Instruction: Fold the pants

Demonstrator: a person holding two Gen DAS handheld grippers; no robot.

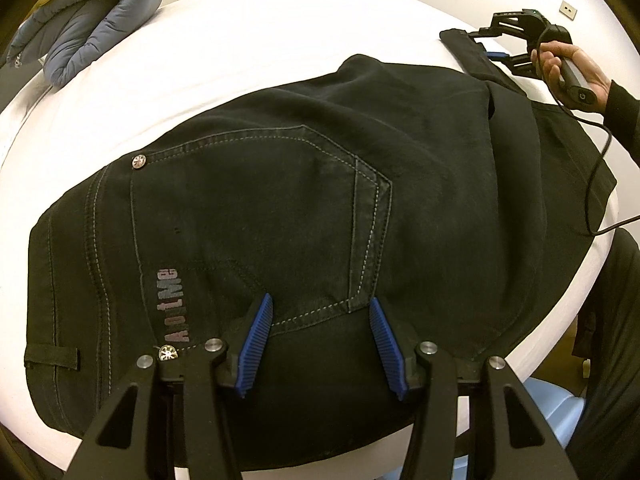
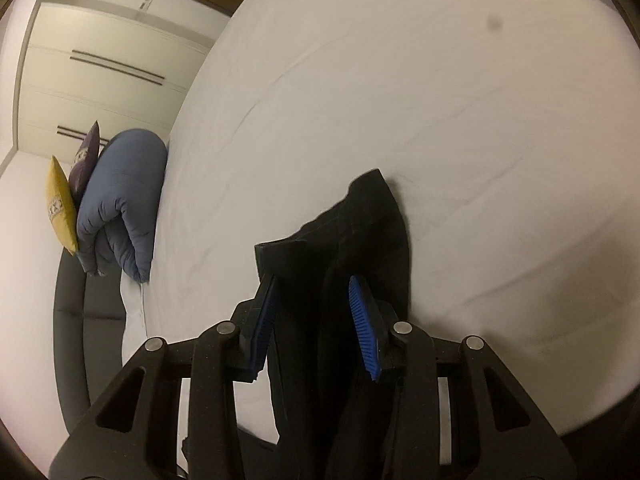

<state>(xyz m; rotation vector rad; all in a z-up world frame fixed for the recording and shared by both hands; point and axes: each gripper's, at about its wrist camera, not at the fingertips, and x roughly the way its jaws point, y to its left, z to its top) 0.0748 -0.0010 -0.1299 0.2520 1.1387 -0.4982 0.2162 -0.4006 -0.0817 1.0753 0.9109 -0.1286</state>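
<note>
1. Blue pads of the left gripper (image 1: 320,320) stood spread, hovering over the seat of the pants (image 1: 320,200) and pinching nothing; the back pocket (image 1: 256,216) lay just ahead of the fingertips.
2. Between the right gripper (image 2: 312,304) jaws, also spread, hung the leg ends (image 2: 368,224); whether either pad touched the cloth could not be told.
3. Beyond both tools the pants lay across the white bed (image 2: 440,100), apparently doubled leg over leg, the cuffs by the right gripper.
4. By my reading the lengthwise fold was done; bringing cuffs toward the waist was left.
5. Farther off, left of the right gripper, a blue duvet (image 2: 120,208) and cushions (image 2: 64,204) sat; no containers showed.
</note>
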